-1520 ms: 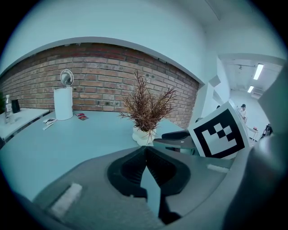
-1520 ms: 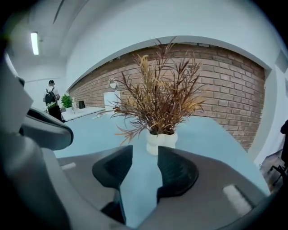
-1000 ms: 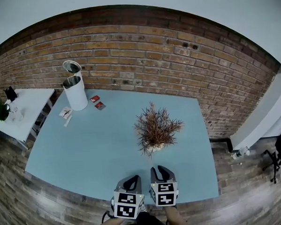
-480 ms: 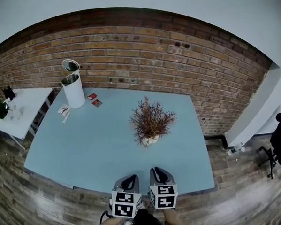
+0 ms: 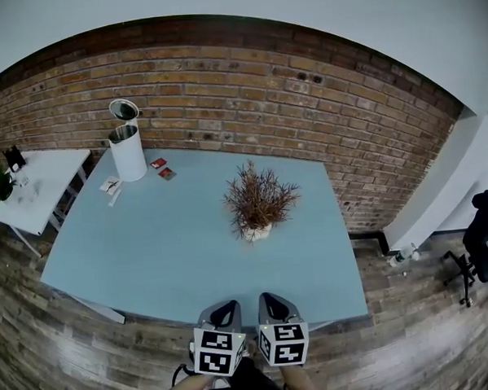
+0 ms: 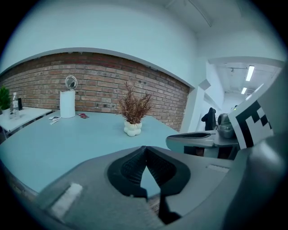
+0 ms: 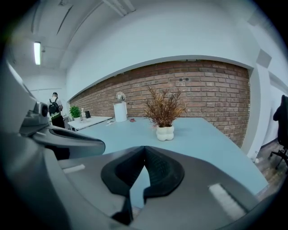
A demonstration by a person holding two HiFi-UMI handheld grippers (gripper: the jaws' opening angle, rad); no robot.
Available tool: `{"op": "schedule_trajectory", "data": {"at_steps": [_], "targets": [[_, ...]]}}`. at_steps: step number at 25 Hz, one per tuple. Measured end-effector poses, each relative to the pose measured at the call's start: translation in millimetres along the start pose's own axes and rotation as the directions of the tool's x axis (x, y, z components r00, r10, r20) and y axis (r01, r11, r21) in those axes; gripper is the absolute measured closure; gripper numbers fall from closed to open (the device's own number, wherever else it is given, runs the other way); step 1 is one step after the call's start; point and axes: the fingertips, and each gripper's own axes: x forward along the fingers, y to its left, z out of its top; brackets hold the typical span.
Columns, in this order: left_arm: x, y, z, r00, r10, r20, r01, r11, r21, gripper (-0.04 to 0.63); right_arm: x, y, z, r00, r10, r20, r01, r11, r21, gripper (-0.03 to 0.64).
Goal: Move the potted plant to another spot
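- Neither tool has the plant in hand. The left gripper (image 6: 145,150) and the right gripper (image 7: 144,149) both have their jaws pressed together at the tips with nothing between them.
- In the head view both grippers hang side by side at 6 o'clock, off the near edge of the blue table (image 5: 149,260).
- The potted plant (image 5: 257,204), dry reddish-brown sprigs in a lobed white pot (image 5: 256,232), stands upright and untouched. It sits right of the table's middle, at 12 o'clock from the grippers and well apart from them.
- As I judge it, this is a moment clear of the carry. Whether the plant waits to be fetched or has been set down, the frames do not tell.
- If it is yet to be moved, the jaws must first open. The grippers then reach forward toward 12 o'clock and take the pot low on its sides, under the spreading sprigs.
- A white cylindrical bin (image 5: 128,151) with a raised round lid stands at the table's 10 o'clock corner. Two red packets (image 5: 163,168) and some white cards (image 5: 111,187) lie beside it.
- No brand or word can be read, since the packets and cards are too small. The only print is the black-and-white square markers (image 5: 219,352) on the gripper cubes.
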Motion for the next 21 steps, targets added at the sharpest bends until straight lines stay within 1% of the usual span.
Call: {"op": "schedule_trajectory", "data": {"at_steps": [6, 11, 16, 21], "targets": [[-9, 0, -7, 1.0, 0.004, 0.002, -0.004, 1.0, -0.003, 0.597, -11, 12, 0, 1.0, 0.022, 0.019, -0.022, 1.0, 0.003, 0.611], [-17, 0, -8, 1.0, 0.011, 0.003, -0.011, 1.0, 0.008, 0.597, -18, 20, 0, 0.999, 0.032, 0.029, -0.032, 0.999, -0.002, 0.611], [-19, 0, -10, 1.0, 0.006, 0.009, -0.006, 1.0, 0.002, 0.597, -20, 23, 1, 0.999, 0.032, 0.033, -0.032, 0.999, -0.001, 0.611], [-21, -1, -9, 1.0, 0.011, 0.012, -0.011, 1.0, 0.012, 0.597, -22, 23, 0, 0.999, 0.037, 0.035, -0.037, 0.999, 0.0, 0.611]]}}
